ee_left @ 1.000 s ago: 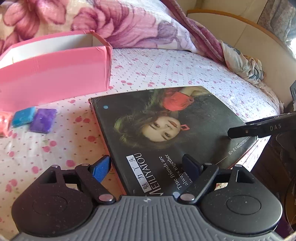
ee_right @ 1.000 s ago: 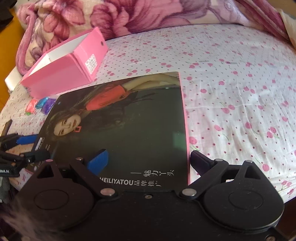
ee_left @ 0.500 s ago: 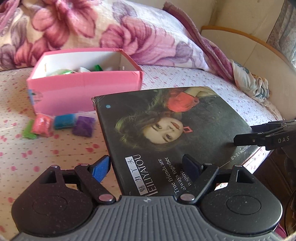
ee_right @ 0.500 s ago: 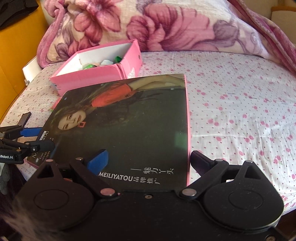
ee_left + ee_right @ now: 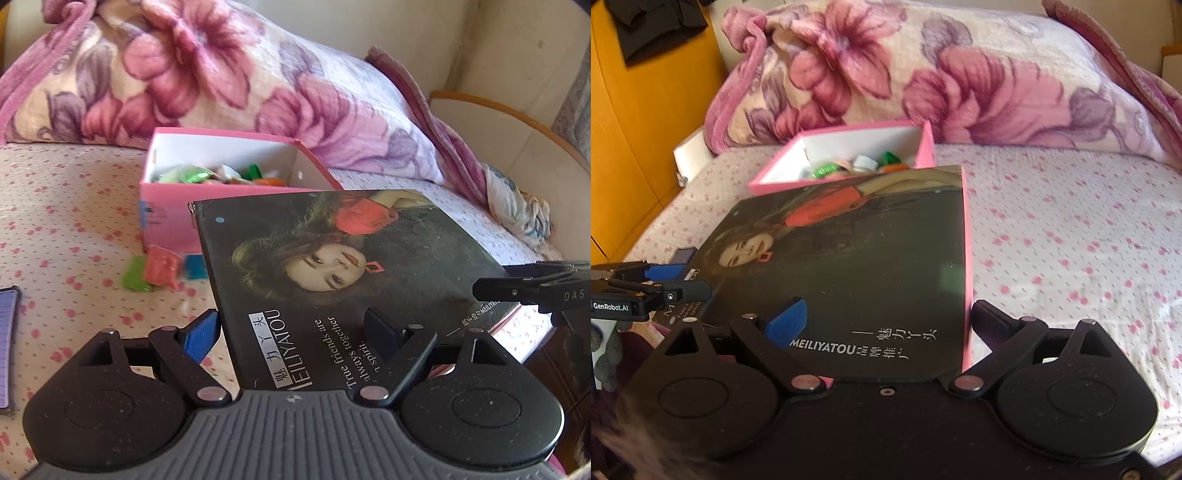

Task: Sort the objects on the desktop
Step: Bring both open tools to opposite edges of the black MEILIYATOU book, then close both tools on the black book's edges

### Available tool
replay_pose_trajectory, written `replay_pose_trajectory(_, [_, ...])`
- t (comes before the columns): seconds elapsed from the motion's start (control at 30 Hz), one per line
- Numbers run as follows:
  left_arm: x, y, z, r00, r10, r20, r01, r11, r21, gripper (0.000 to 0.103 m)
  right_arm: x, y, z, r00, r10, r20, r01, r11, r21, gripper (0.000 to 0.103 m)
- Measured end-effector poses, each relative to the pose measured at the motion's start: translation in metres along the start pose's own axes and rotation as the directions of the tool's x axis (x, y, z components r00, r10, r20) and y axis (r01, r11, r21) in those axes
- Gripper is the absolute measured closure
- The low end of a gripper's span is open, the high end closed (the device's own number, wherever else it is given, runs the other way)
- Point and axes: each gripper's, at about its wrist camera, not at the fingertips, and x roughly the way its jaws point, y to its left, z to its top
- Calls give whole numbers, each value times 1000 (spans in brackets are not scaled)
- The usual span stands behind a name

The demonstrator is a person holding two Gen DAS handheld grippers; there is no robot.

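Two tools, one flat black box, one open pink box, three loose packets, one flowered blanket.

Left tool (image 5: 291, 328) clamped on the near corner of the flat black box (image 5: 369, 258): blue pad against its left edge, dark pad pressed on the printed cover. Right tool (image 5: 886, 321) gripping the same box at another corner, blue pad on the cover, dark pad outside the pink side wall. Box held between the two tools, above the bed sheet (image 5: 74, 221), stretching forward from both.

Glossy black cover with a woman's portrait, dark hair, red top, a red earring; white lettering "MEILIYATOU" and "True friends are always together" close to the pads; thin pink rim along the sides.

Ahead of both tools, past the far edge of the cover, the pink box (image 5: 166, 218), white inside, with a jumble of green, white and orange bits too small to count. Ahead and left of the left tool, just beside that box: a green packet (image 5: 136, 275), a red packet (image 5: 160, 266) and a blue packet (image 5: 194, 266), the blue one partly hidden behind the cover. Beyond everything, the blanket (image 5: 203, 74).

Far left of the left tool, a dark-framed purple item (image 5: 7, 332), cut off by the picture edge, hard to identify. Underside of the black box unseen.
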Motion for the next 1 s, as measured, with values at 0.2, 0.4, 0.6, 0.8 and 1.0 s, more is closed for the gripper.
replay_pose_trajectory(0.2, [-8, 15, 19, 999, 32, 40, -32, 999, 16, 18, 10, 17, 14, 999, 15, 36, -15, 1000, -17, 5])
replay_pose_trajectory(0.4, [0, 33, 42, 997, 43, 64, -45, 999, 28, 18, 27, 26, 32, 998, 20, 59, -20, 1000, 5, 5])
replay_pose_trajectory(0.6, [14, 54, 67, 995, 40, 89, -43, 998, 37, 18, 47, 31, 52, 996, 16, 88, -19, 999, 29, 5])
replay_pose_trajectory(0.8, [39, 78, 94, 994, 42, 99, -45, 998, 34, 18, 77, 35, 76, 994, 8, 105, -11, 999, 33, 5])
replay_pose_trajectory(1.0, [66, 100, 124, 991, 43, 126, -47, 998, 29, 18, 107, 36, 103, 991, -6, 135, 0, 999, 41, 5])
